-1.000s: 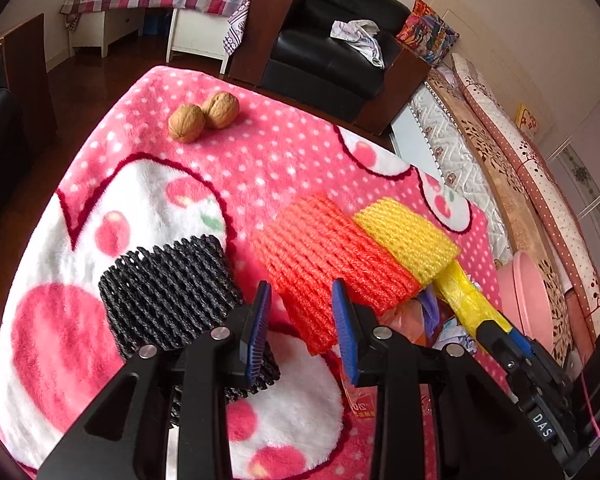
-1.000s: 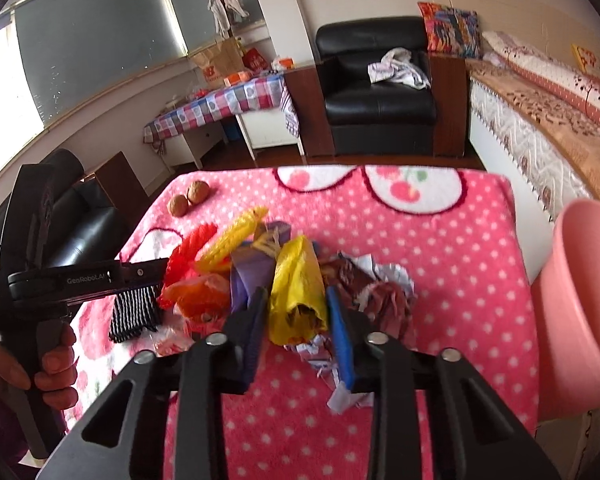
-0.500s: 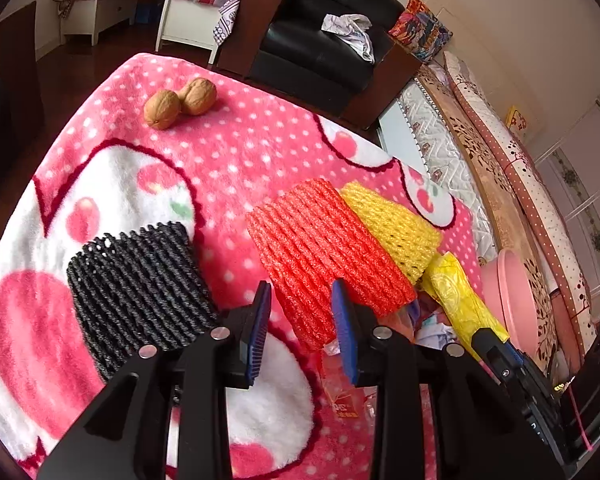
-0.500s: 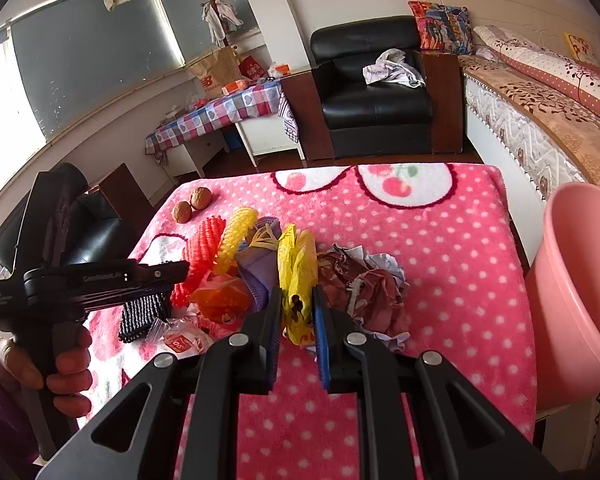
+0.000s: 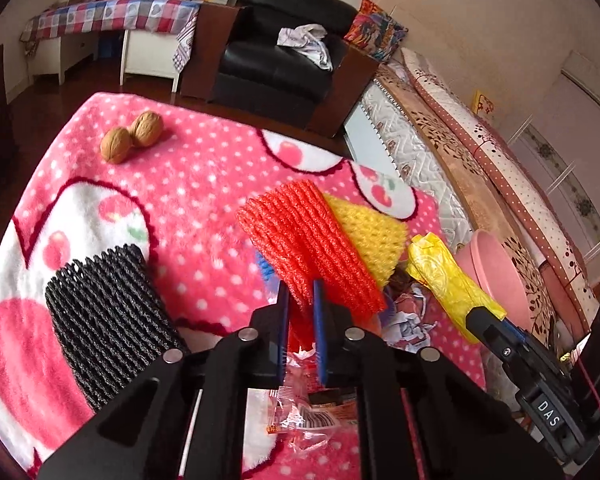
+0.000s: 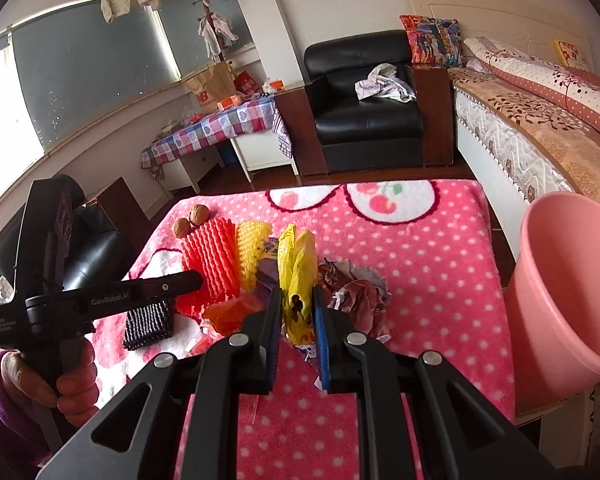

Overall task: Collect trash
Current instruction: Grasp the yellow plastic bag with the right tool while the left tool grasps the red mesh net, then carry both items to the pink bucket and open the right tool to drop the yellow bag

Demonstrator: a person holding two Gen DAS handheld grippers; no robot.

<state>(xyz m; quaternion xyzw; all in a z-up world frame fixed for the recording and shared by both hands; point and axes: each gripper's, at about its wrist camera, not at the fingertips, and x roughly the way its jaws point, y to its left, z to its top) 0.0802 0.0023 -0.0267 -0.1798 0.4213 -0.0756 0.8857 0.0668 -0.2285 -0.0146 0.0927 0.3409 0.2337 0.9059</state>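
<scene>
Left gripper [image 5: 301, 294] jaws closing on half-hidden red net [image 5: 304, 236], right gripper's [image 6: 296, 300] clamping yellow bag [image 6: 296, 268].

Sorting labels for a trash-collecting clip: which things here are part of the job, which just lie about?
Job: red foam net, yellow foam net, black foam net, yellow plastic bag, crumpled paper, pink bin.
Lying about: walnuts, armchair.

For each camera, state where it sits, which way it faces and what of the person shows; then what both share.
Left wrist: on the left gripper, looking down at the red foam net between its closing fingers; no body shows.
Right wrist: on the right gripper, facing the armchair, gripping the yellow bag; the left hand shows.
Shared: net, bag, walnuts, pink bin.
</scene>
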